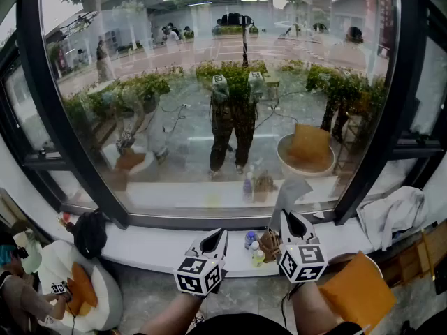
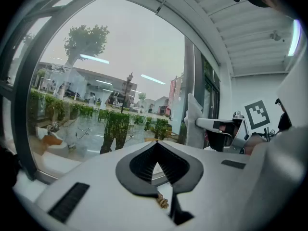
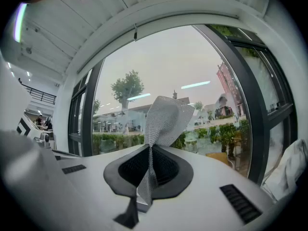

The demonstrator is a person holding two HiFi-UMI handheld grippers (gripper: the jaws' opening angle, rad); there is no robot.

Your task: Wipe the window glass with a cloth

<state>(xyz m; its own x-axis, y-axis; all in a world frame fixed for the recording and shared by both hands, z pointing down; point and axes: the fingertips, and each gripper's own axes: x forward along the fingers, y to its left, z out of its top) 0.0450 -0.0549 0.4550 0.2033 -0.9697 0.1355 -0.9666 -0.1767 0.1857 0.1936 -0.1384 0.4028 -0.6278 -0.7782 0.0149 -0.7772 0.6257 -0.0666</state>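
Your right gripper [image 1: 293,219] clamps the grey mesh cloth [image 1: 290,191] near the large window glass [image 1: 209,82]. Your left gripper [image 1: 216,237] is closed and empty. Wiping looks unstarted, so the whole pane remains.

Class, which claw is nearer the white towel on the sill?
Right. The right claw, gripping the cloth, is left of the towel; the left claw lies farther left.

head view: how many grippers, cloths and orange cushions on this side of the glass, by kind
grippers: 2, left gripper and right gripper
cloths: 2, grey cloth in the right gripper, white cloth on the ledge
orange cushions: 2, left cushion, right cushion
total: 6
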